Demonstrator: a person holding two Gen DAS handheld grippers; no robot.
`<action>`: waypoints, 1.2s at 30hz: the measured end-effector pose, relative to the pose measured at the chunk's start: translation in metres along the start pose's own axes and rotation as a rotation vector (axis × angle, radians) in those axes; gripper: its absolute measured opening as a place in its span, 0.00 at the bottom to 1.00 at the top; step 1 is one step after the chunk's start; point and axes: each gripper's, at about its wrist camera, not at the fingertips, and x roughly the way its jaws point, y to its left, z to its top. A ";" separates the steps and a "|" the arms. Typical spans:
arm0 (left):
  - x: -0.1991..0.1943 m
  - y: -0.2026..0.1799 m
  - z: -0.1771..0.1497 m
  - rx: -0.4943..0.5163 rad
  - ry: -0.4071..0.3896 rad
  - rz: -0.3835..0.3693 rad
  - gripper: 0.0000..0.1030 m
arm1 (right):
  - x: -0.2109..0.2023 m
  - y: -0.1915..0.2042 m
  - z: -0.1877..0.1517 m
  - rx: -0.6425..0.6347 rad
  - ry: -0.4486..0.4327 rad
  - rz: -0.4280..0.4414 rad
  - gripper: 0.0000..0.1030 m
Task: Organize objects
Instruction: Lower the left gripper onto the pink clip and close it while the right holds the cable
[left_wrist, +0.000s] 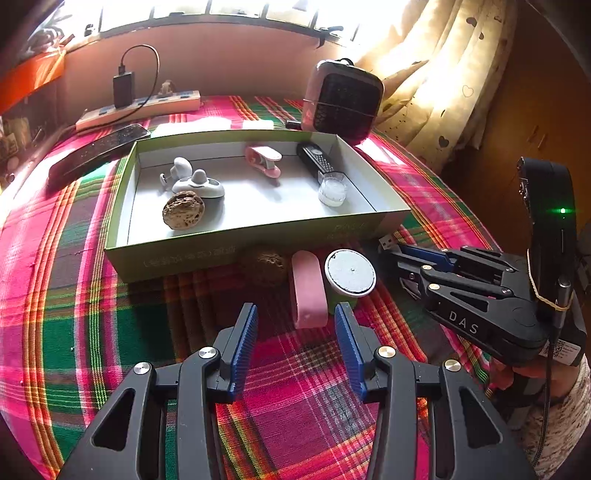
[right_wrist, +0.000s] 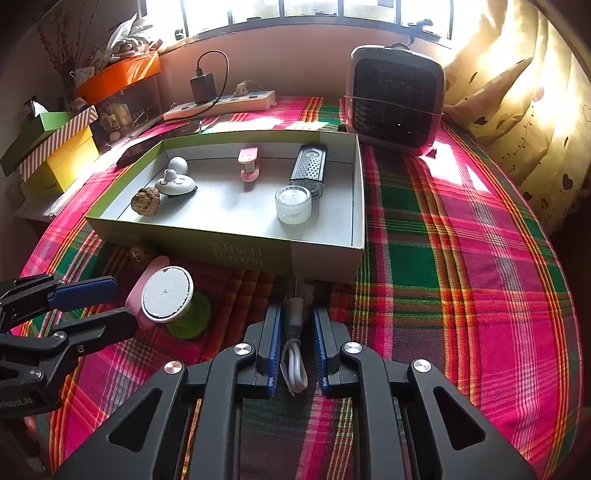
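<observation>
A shallow green box on the plaid cloth holds a white mouse-like gadget, a brown rough ball, a pink clip, a black grater-like item and a clear jar. In front of the box lie a pink bar, a green spool with a white round top and a second brown ball. My left gripper is open just short of the pink bar. My right gripper has its jaws closed around a white USB cable.
A small fan heater stands behind the box at the right. A power strip with a charger and a dark phone lie at the back left. Coloured boxes are stacked at far left. A curtain hangs at the right.
</observation>
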 end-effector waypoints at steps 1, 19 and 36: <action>0.001 0.000 0.000 0.001 -0.001 0.002 0.41 | 0.000 0.000 0.000 0.001 0.000 0.001 0.16; 0.008 -0.002 0.002 0.018 0.008 0.050 0.26 | 0.000 -0.001 0.000 0.002 -0.001 0.003 0.16; -0.005 0.001 -0.010 0.013 0.002 0.068 0.17 | 0.000 -0.001 -0.001 0.003 -0.001 0.003 0.16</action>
